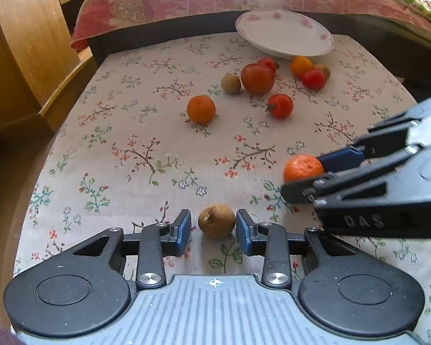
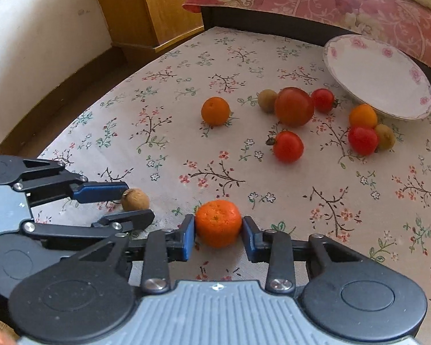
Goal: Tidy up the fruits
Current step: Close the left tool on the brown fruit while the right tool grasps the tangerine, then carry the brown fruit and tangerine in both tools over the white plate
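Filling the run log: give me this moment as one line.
left tool: open around brown fruit | right tool: closing on mandarin, contact unclear | plate: empty | other fruit: on tablecloth

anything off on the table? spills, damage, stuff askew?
Nothing spilled or visibly damaged. One oddity: the plate sits tilted, its far rim propped on the bed edge. It holds nothing; the fruit lies loose on the tablecloth.
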`<state>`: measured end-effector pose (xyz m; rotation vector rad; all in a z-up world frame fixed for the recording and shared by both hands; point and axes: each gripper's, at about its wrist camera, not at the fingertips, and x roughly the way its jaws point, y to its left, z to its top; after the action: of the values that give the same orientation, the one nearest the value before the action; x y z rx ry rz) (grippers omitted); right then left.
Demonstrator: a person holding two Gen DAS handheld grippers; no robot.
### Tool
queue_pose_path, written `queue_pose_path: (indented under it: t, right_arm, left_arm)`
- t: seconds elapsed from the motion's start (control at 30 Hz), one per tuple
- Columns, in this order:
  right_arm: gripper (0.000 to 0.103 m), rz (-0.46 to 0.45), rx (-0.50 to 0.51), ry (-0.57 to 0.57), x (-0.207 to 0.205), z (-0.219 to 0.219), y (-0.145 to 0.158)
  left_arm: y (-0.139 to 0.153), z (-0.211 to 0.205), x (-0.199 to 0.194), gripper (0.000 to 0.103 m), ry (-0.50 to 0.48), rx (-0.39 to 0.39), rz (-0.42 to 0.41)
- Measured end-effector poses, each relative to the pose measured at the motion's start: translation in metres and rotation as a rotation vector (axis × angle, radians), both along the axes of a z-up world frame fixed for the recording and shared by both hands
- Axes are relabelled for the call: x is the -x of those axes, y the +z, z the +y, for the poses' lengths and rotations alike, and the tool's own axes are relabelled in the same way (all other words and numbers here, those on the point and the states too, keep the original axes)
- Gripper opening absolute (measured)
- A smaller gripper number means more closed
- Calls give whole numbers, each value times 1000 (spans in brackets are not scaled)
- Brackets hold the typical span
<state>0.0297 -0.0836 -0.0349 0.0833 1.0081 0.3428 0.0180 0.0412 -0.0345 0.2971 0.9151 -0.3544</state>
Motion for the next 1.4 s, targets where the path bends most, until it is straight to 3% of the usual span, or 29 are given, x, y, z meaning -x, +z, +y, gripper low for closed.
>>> queue_pose_path:
  t: [0.1, 0.27, 0.57, 0.77, 0.97, 1.1, 1.4]
  right_arm:
    - [38, 6, 8, -10, 4, -3, 0]
    - [38, 20, 7, -49, 11, -15, 3]
    - [38, -38, 1, -139, 13, -45, 34]
    - [38, -53, 31, -215, -12, -79, 43]
    - [38, -76, 41, -276, -54, -109, 48]
    - [38, -86, 51, -305, -82, -127, 45]
    - [38, -80, 58, -329, -128, -161, 22]
  left_arm:
    - [1, 1, 0, 36, 11, 18, 23]
    - [5, -5, 1, 35, 11, 5, 44]
    - [40, -41, -22, 35, -31, -1, -21]
    - [48, -79, -64, 35, -96, 35, -50]
    - [62, -107, -114, 35, -92, 102, -55]
    - [65, -133, -141, 35, -111, 99, -96]
    - [39, -163, -187, 35, -127, 91, -76]
